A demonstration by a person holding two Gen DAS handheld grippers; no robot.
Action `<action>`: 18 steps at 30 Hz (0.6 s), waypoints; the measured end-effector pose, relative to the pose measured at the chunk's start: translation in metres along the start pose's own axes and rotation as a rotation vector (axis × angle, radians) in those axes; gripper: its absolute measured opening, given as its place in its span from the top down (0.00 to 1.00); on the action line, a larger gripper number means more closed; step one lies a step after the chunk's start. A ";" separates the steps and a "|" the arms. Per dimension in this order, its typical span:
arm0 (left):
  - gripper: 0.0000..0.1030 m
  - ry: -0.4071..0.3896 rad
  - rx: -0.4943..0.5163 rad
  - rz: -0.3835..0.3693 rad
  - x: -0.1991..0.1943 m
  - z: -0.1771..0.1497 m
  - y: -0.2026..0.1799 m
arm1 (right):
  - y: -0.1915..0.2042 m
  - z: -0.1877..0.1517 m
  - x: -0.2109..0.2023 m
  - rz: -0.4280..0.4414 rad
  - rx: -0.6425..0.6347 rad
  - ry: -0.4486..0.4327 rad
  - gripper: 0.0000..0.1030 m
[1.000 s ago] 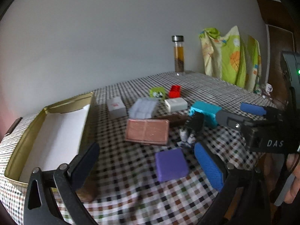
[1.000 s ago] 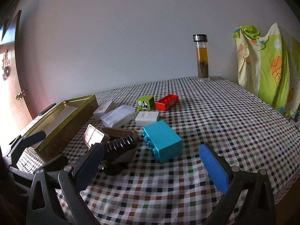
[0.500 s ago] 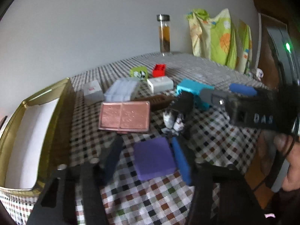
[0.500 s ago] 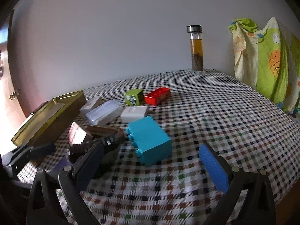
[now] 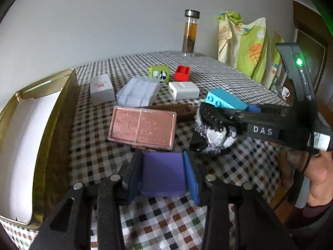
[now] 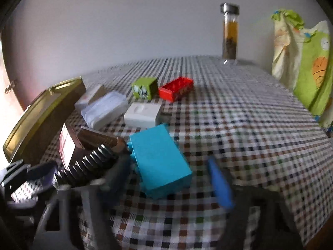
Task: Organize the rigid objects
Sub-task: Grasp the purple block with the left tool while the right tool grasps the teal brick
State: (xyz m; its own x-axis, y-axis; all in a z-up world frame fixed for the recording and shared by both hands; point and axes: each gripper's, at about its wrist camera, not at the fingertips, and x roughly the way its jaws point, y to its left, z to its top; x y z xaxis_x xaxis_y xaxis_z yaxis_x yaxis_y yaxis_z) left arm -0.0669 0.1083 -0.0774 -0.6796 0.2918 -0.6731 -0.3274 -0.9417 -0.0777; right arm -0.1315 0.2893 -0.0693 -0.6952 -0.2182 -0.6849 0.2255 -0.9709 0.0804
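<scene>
My left gripper (image 5: 162, 166) is shut on a purple block (image 5: 163, 173) that rests on the checked tablecloth. A gold tin (image 5: 52, 125) with a white lining stands open at the left. My right gripper (image 6: 168, 179) straddles a cyan brick (image 6: 160, 164); its jaws stand a little wider than the brick, and the view is blurred. In the left wrist view the right gripper (image 5: 260, 123) reaches in from the right over the cyan brick (image 5: 226, 102).
A copper tin (image 5: 143, 129), a brown comb (image 5: 172, 112), a black-and-white frilled object (image 5: 216, 133), a white charger (image 5: 184, 89), a clear box (image 5: 138, 92), a white cube (image 5: 102, 88), green (image 5: 159, 74) and red (image 5: 182, 73) bricks. A tea bottle (image 5: 190, 34) stands behind.
My left gripper moved forward and closed on the purple block. My right gripper moved forward around the cyan brick and its jaws narrowed.
</scene>
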 end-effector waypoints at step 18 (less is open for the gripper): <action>0.62 -0.175 0.049 0.016 -0.024 -0.005 -0.002 | 0.004 -0.007 -0.030 0.015 -0.019 -0.189 0.57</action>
State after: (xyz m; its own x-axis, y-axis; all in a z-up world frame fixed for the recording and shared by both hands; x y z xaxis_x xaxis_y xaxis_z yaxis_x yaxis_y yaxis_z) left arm -0.0459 0.1026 -0.0646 -0.7876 0.3053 -0.5352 -0.3440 -0.9385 -0.0290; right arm -0.1051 0.2931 -0.0539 -0.8072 -0.2486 -0.5353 0.2482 -0.9659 0.0743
